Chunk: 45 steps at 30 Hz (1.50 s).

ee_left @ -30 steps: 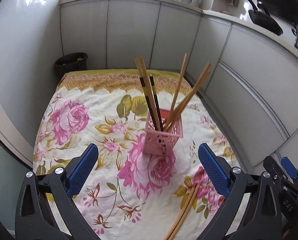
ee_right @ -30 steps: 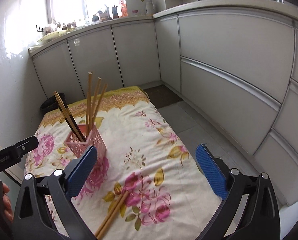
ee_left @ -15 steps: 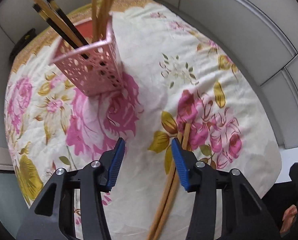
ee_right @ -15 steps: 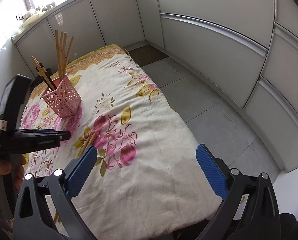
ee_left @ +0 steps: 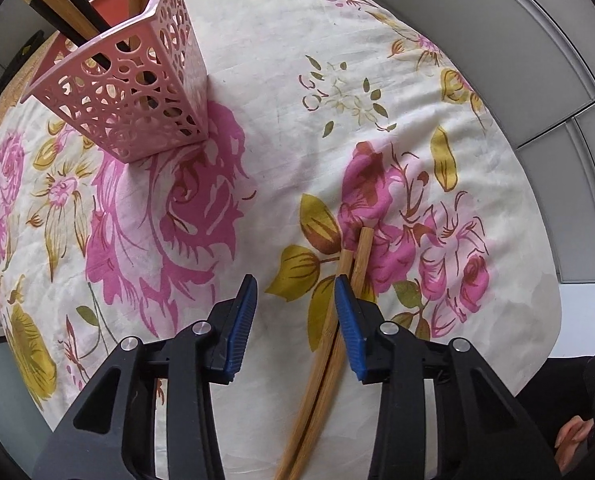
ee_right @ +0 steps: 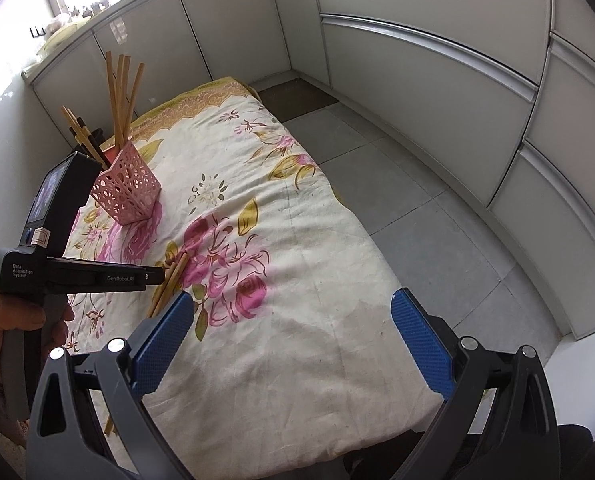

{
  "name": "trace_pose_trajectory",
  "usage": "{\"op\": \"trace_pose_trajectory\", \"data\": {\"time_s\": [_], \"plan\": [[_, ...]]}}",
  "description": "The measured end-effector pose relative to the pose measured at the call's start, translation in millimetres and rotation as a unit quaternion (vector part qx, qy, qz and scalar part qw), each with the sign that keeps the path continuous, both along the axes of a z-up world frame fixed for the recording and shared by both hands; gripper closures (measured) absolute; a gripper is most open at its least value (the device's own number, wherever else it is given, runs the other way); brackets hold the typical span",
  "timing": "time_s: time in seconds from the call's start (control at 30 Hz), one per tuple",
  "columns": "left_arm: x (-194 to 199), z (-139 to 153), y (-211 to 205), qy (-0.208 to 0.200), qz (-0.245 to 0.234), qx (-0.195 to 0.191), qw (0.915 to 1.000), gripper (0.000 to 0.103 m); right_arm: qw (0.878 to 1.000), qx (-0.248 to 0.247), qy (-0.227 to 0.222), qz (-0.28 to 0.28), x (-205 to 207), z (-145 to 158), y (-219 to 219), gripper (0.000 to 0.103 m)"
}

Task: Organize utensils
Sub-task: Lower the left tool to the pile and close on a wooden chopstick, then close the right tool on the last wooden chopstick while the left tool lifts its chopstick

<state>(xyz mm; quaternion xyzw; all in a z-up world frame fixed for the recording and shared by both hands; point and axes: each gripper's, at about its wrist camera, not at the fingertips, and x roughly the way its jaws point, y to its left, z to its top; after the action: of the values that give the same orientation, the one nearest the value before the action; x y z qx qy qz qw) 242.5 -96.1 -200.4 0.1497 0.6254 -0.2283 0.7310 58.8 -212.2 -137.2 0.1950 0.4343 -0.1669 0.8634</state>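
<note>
Left wrist view: the left tongs [ee_left: 295,312] point steeply down at a tabletop [ee_left: 281,80] covered in a cream cloth printed with pink roses. Their blue pads are part-way apart and closing, with only bare cloth in the gap. The loose pair of bamboo chopsticks [ee_left: 337,320] lies flat on the cloth just to the right, passing under the right-hand pad [ee_left: 347,332], so the tongs are not around them.

To do this pick-up well, I judge the tongs should shift right until both sticks sit inside the gap, then close across them near their upper third so they lift together and do not scissor apart. The soft cloth may bunch under the tips, so a light touch seems wise.

Further back and to the left stands the pink lattice holder [ee_left: 137,76], upright, already carrying several wooden and dark chopsticks. That is likely where this pair belongs.

In the right wrist view, the right tongs [ee_right: 293,340] hang wide apart and empty over the near edge of the cloth, well clear of the sticks.
</note>
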Motion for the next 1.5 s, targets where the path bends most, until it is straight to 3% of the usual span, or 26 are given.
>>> {"op": "trace_pose_trajectory", "data": {"time_s": [0.23, 0.3, 0.63, 0.73, 0.8, 1.0, 1.27, 1.37, 1.5], "plan": [[1.2, 4.6, -5.1, 0.001, -0.012, -0.009, 0.9999, 0.064, 1.0, 0.005, 0.004, 0.0, -0.3, -2.7, -1.8, 0.007], [2.5, -1.0, -7.7, -0.001, -0.014, 0.005, 0.9999, 0.07, 1.0, 0.006, 0.006, 0.0, -0.3, -3.6, -1.9, 0.007], [4.7, -8.5, -9.9, 0.011, -0.022, -0.007, 0.9997, 0.08, 1.0, 0.015, 0.011, 0.002, 4.8, -6.7, -2.5, 0.007], [-1.6, -9.6, -16.1, -0.015, -0.043, 0.014, 0.9988, 0.088, 1.0, 0.02, 0.015, -0.004, 8.4, -7.4, -3.3, 0.007], [-5.9, -9.4, -16.1, -0.019, -0.043, 0.004, 0.9989, 0.096, 1.0, 0.02, 0.017, -0.01, 13.4, -6.8, -3.3, 0.007], [-4.9, 3.0, 17.4, -0.028, -0.014, -0.02, 0.9993, 0.097, 0.999, 0.013, 0.035, 0.004, 48.5, -8.5, 14.7, 0.008], [-11.3, 54.7, 83.8, -0.074, 0.032, -0.077, 0.9937, 0.097, 0.991, 0.032, 0.126, 0.027, 122.3, -41.3, 52.7, 0.051], [-13.5, 70.0, 102.0, -0.087, 0.044, -0.092, 0.991, 0.097, 0.984, 0.047, 0.167, 0.027, 142.8, -58.0, 64.5, 0.055], [-13.5, 81.8, 126.9, -0.099, 0.057, -0.104, 0.988, 0.097, 0.975, 0.066, 0.214, 0.021, 160.5, -78.9, 79.0, 0.053]]}}
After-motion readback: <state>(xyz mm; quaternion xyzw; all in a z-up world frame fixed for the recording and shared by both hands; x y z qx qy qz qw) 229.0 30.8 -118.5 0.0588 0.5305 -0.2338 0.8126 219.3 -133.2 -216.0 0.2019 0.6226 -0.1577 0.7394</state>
